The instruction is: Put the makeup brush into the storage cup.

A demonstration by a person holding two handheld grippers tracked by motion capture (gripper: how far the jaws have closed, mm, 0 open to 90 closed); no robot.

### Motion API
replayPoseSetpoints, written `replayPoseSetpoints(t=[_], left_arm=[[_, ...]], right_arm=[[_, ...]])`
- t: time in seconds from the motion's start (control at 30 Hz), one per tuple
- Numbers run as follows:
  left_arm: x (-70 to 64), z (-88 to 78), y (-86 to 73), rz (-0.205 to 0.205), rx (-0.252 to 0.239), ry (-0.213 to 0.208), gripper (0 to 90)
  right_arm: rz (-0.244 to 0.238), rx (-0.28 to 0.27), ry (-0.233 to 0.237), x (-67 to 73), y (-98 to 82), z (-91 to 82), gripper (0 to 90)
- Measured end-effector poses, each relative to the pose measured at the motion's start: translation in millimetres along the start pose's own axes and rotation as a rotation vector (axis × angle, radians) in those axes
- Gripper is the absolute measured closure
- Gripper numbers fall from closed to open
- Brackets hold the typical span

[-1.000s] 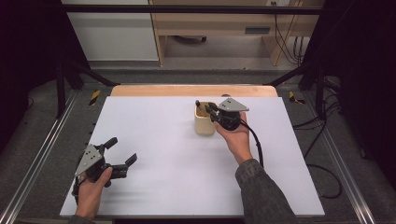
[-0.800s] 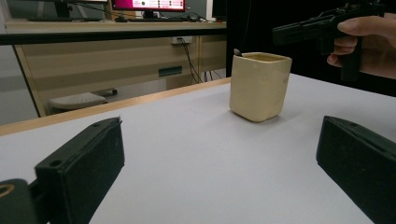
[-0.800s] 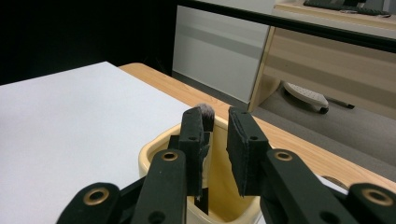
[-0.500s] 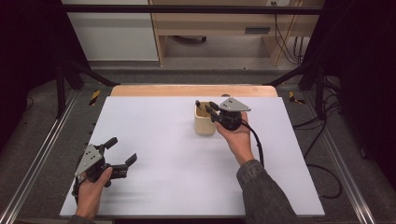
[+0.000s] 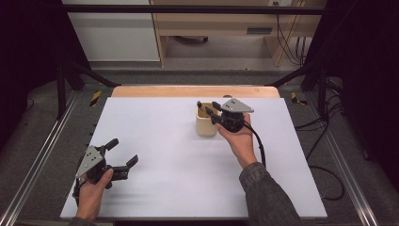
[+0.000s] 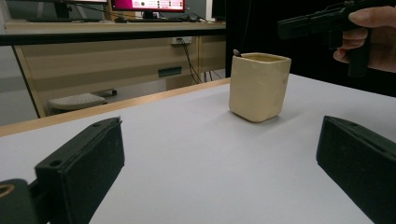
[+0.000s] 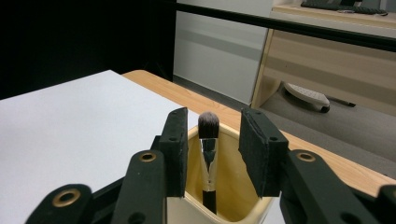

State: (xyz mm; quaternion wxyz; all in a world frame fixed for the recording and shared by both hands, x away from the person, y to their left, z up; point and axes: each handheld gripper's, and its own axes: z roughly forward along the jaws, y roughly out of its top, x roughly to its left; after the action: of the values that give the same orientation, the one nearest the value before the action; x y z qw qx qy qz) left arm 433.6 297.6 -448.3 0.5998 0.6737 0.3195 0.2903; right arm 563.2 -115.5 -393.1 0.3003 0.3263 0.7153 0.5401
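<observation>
A cream square cup (image 5: 205, 124) stands on the white table (image 5: 155, 127), right of the middle. A makeup brush (image 7: 208, 140) stands upright in it, its bristle tip (image 5: 199, 103) poking above the rim. My right gripper (image 5: 212, 109) hovers over the cup's top from the right. In the right gripper view the gripper (image 7: 215, 122) is open, with one jaw on each side of the brush and a gap to each. My left gripper (image 5: 125, 150) rests open near the front left corner, holding nothing. From there the cup (image 6: 258, 86) lies ahead.
A wooden strip (image 5: 188, 91) runs along the table's far edge. Metal rails (image 5: 42, 155) and black frame posts flank the table. A cable (image 5: 258, 146) trails from the right gripper along the forearm. Desks and a keyboard (image 7: 306, 95) lie beyond the table.
</observation>
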Motion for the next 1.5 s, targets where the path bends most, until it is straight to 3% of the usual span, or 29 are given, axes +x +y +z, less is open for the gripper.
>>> replayPoseSetpoints(t=[0.33, 0.67, 1.0, 1.2, 1.5], left_arm=[[-0.9, 0.3, 0.3, 0.001, 0.000, -0.002, 0.6], [-1.0, 0.5, 0.3, 0.001, 0.000, -0.003, 0.6], [-0.9, 0.1, 0.5, -0.001, -0.005, -0.001, 0.6], [-0.6, -0.4, 0.8, -0.003, -0.005, -0.001, 0.5], [-0.3, -1.5, 1.5, 0.002, -0.008, 0.001, 0.5]], right_arm=[[0.011, -0.007, -0.004, 0.5, 5.8, -7.3, 58.5], [0.014, -0.002, -0.004, 1.9, 8.7, -13.2, 47.9], [0.054, 0.020, 0.016, 6.9, 10.8, -17.3, 29.0], [0.049, 0.016, 0.004, 7.7, 11.2, -21.6, 19.6], [0.117, 0.024, 0.049, 6.3, 11.1, -28.0, 5.3]])
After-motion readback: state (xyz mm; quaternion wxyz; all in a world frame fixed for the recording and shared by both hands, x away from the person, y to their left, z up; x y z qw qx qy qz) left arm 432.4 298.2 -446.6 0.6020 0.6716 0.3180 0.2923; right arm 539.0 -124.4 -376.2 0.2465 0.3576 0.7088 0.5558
